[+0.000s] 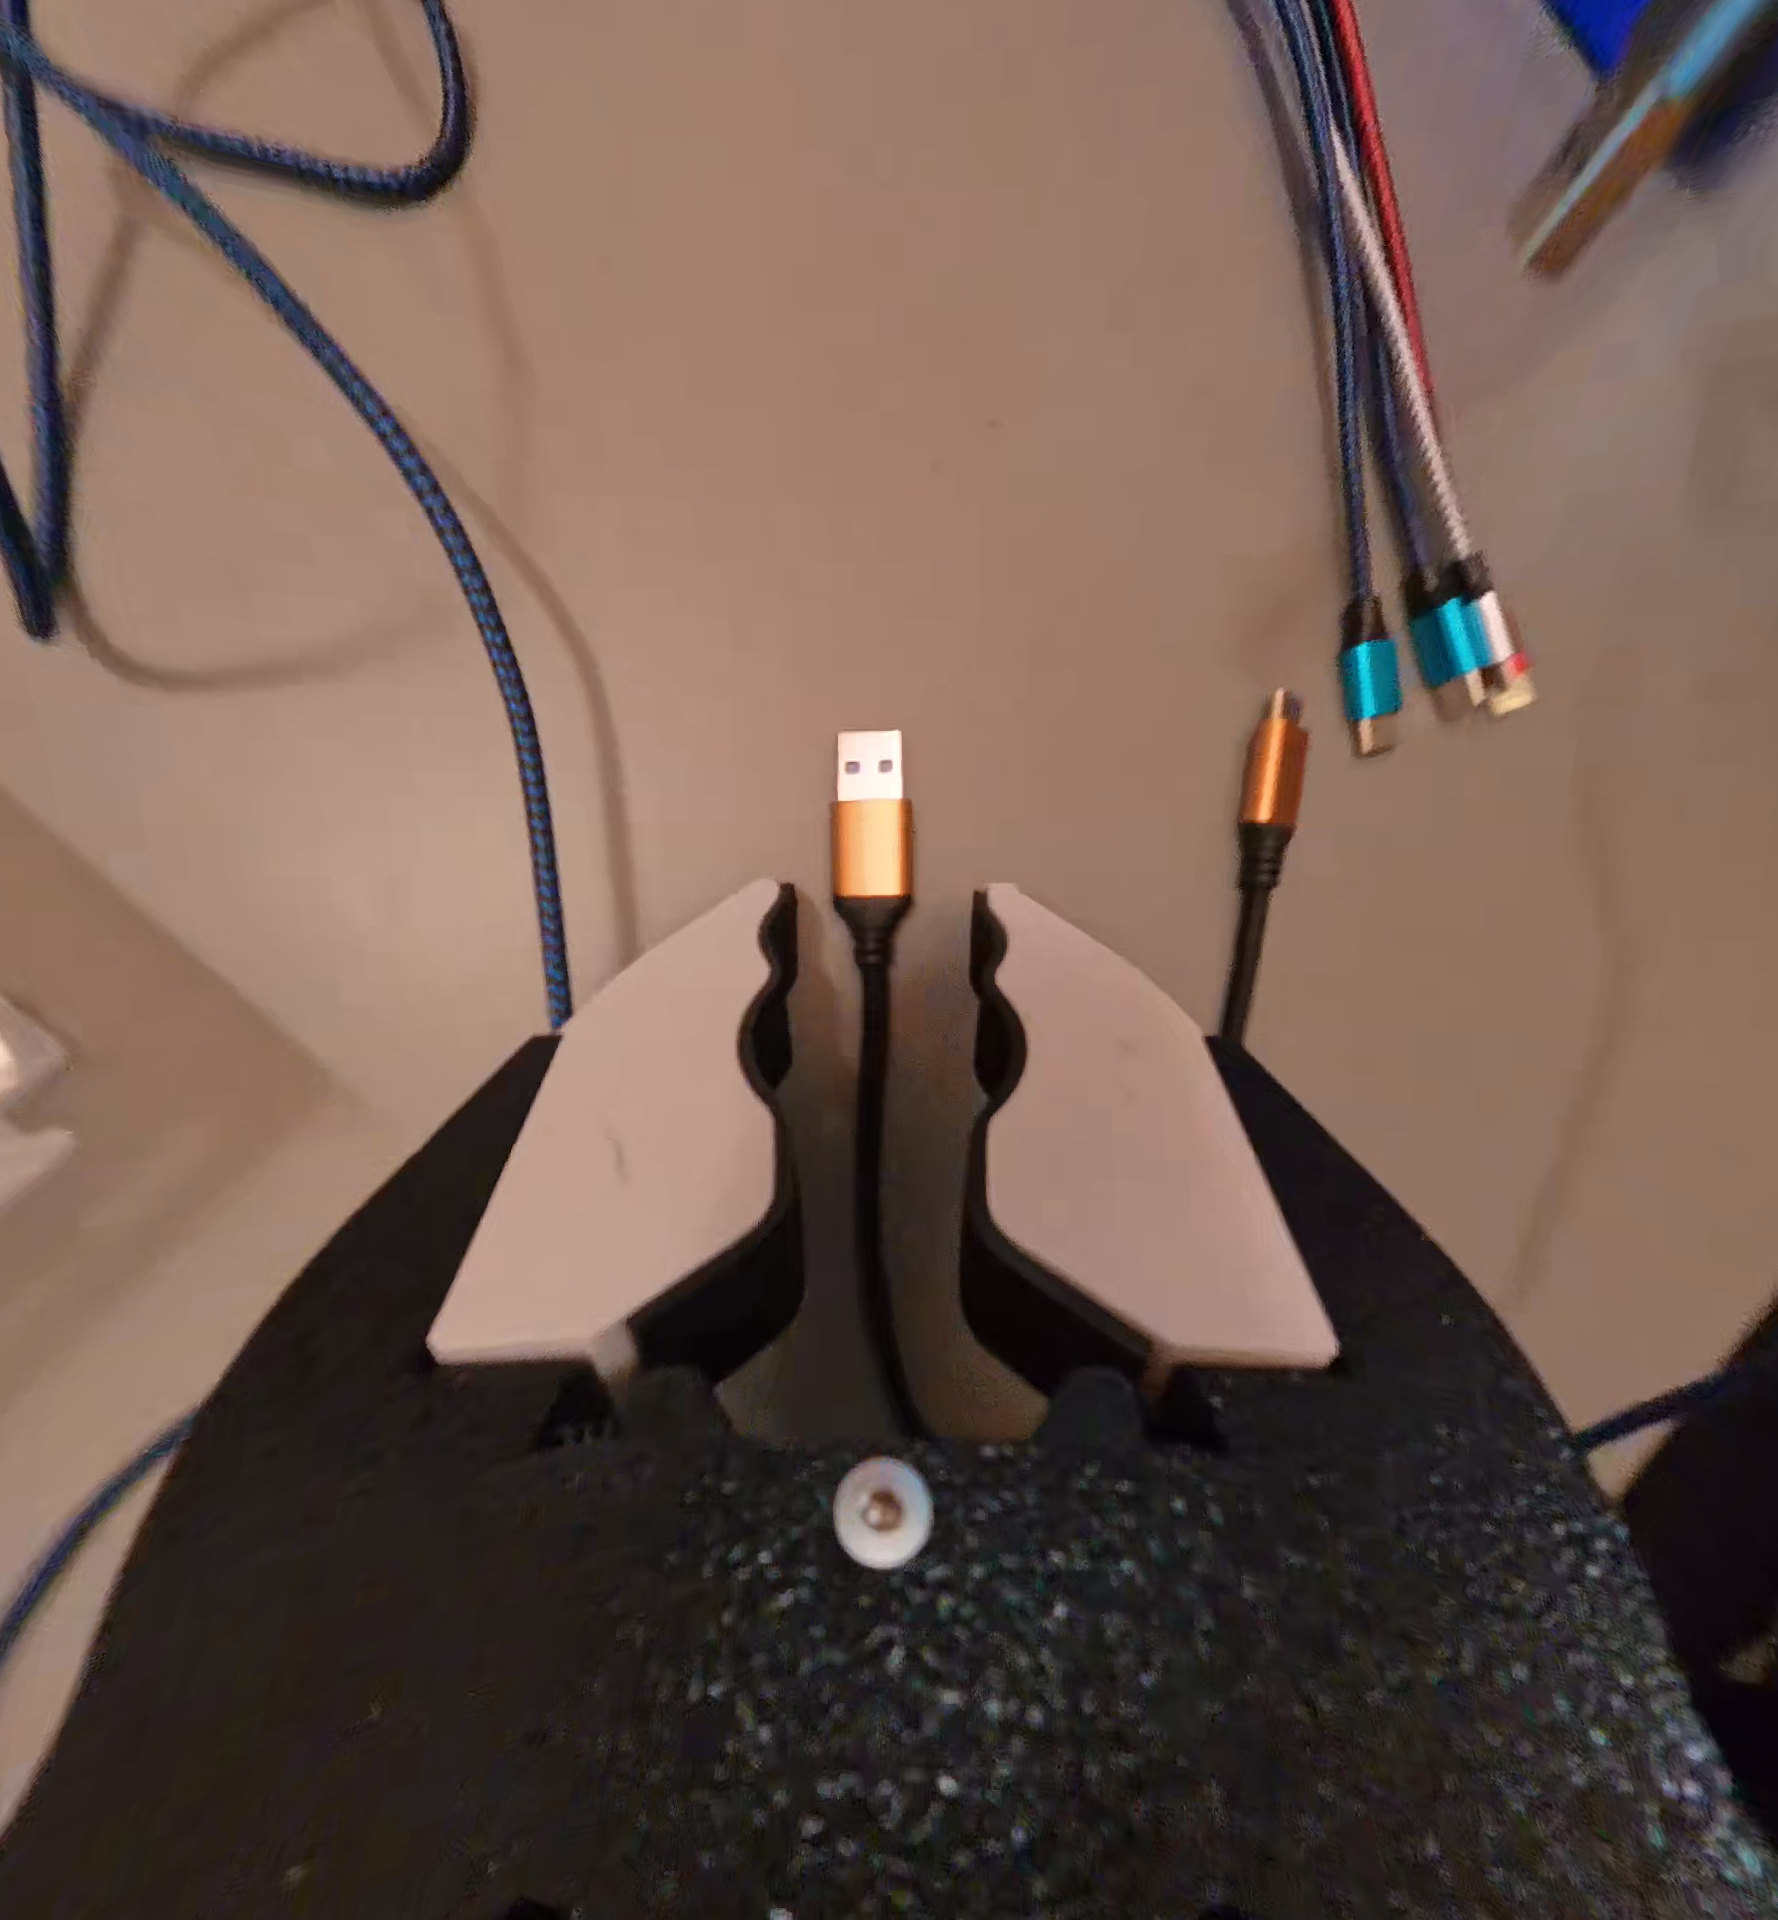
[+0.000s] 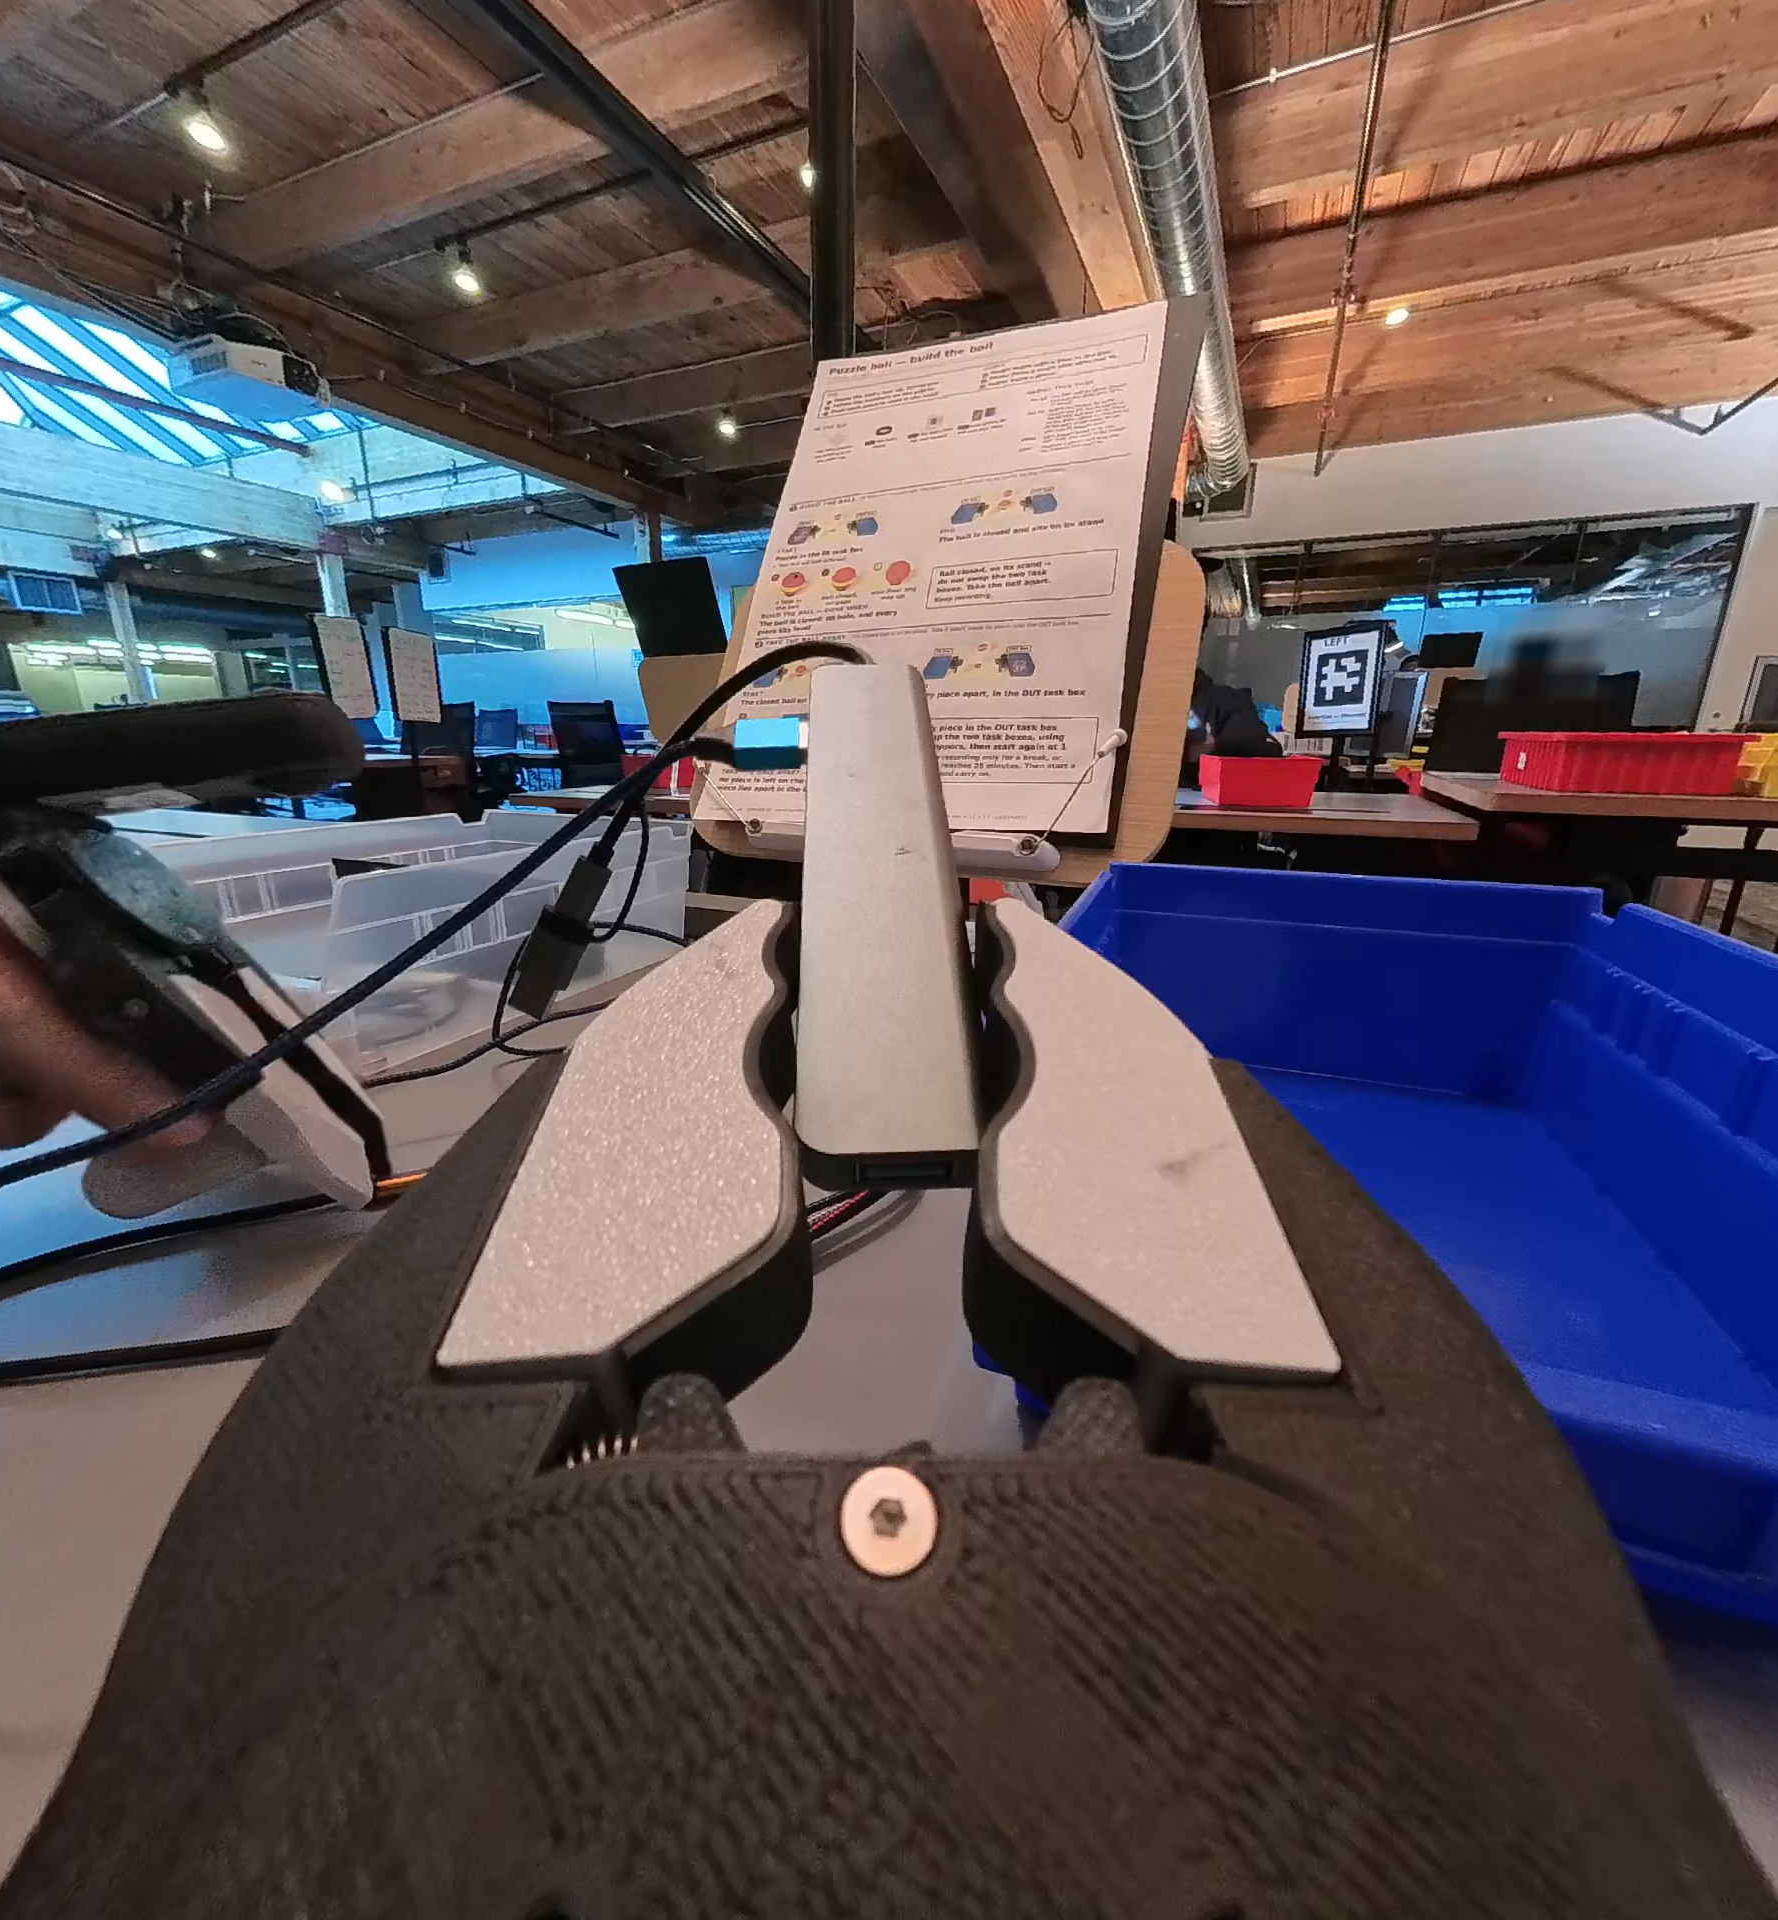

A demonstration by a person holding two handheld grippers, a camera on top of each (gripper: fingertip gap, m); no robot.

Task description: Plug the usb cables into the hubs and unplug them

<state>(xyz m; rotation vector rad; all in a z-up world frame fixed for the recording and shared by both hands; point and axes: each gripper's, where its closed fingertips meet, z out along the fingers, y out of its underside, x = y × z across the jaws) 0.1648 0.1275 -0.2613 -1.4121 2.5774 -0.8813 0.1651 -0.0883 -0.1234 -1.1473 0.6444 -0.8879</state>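
In the left wrist view my left gripper (image 1: 880, 904) is open and low over the table. A black cable with an orange USB-A plug (image 1: 869, 831) lies between its fingers, untouched, with the plug just past the fingertips. A second orange plug (image 1: 1272, 764) lies to the right. My right gripper (image 2: 885, 914) is shut on a silver hub (image 2: 880, 883) and holds it upright above the table. A teal plug (image 2: 765, 736) sits in the hub's left side. The hub shows blurred at the top right of the left wrist view (image 1: 1623, 177).
A bundle of braided cables with teal plugs (image 1: 1425, 655) hangs right of the left gripper. A blue braided cable (image 1: 469, 582) loops on the left. A blue bin (image 2: 1487, 1091) stands on the right, clear bins (image 2: 428, 883) behind, and an instruction sheet on a stand (image 2: 968, 582) ahead. The left gripper (image 2: 345, 1174) is at the left.
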